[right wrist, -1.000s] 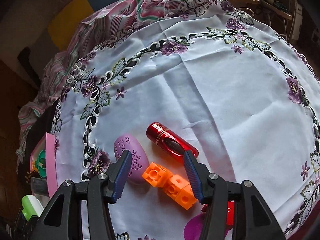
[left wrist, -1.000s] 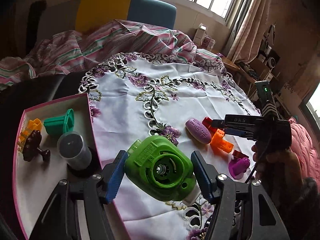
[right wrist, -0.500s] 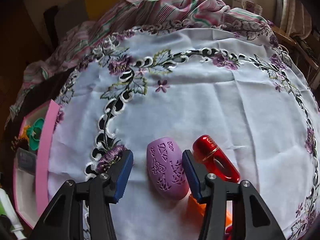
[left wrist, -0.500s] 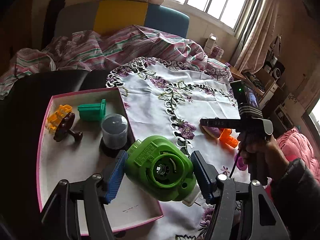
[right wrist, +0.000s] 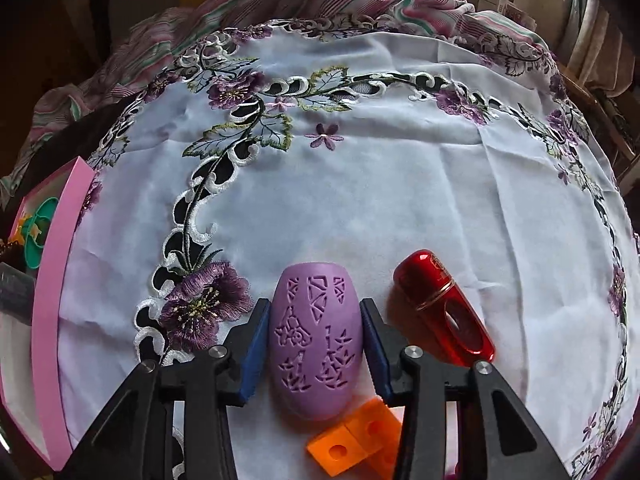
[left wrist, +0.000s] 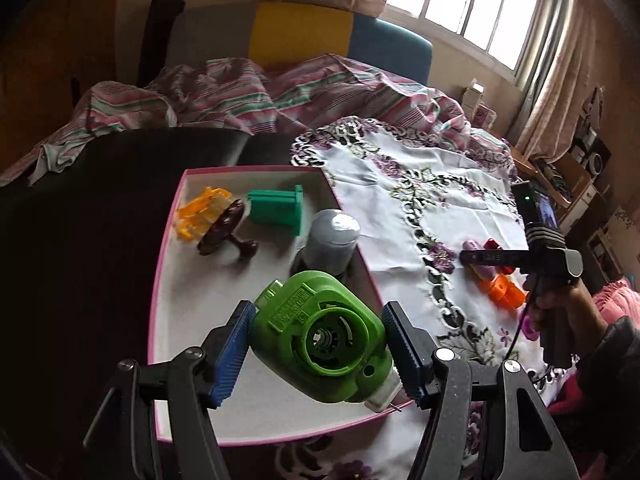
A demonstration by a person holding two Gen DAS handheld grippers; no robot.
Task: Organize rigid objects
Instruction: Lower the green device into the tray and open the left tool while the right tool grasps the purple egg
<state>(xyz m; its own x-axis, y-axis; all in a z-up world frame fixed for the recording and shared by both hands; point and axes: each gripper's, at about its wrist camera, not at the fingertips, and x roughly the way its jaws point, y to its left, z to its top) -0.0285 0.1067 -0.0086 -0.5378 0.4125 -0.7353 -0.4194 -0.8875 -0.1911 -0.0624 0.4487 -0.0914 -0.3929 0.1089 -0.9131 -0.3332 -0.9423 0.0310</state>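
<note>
My left gripper (left wrist: pixel 319 314) is shut on a green round-housed device (left wrist: pixel 320 340) and holds it above the near part of a pink-rimmed white box (left wrist: pixel 160 276). Inside the box lie an orange clip (left wrist: pixel 200 216), a brown knob-shaped piece (left wrist: pixel 226 232), a teal piece (left wrist: pixel 276 210) and a grey cylinder (left wrist: pixel 332 240). On the embroidered cloth, my right gripper (right wrist: pixel 316 320) straddles a purple oval piece (right wrist: pixel 316 340). Its jaws are closing, and the blue pads (right wrist: pixel 256 340) touch the piece's two sides. A red tube (right wrist: pixel 444 316) lies just to the right, with orange blocks (right wrist: pixel 356 444) beneath.
The box's pink wall (right wrist: pixel 52 300) stands at the cloth's left edge. A striped blanket (left wrist: pixel 240 92) is bunched behind the table. A person's hand and dark sleeve (left wrist: pixel 592 344) carry the right gripper (left wrist: pixel 488 258) at the right. A small purple item (left wrist: pixel 528 326) lies near that hand.
The left gripper carried the green device from over the cloth to over the box. The right gripper shifted from the orange blocks onto the purple oval piece, rolled, and narrowed onto it.
</note>
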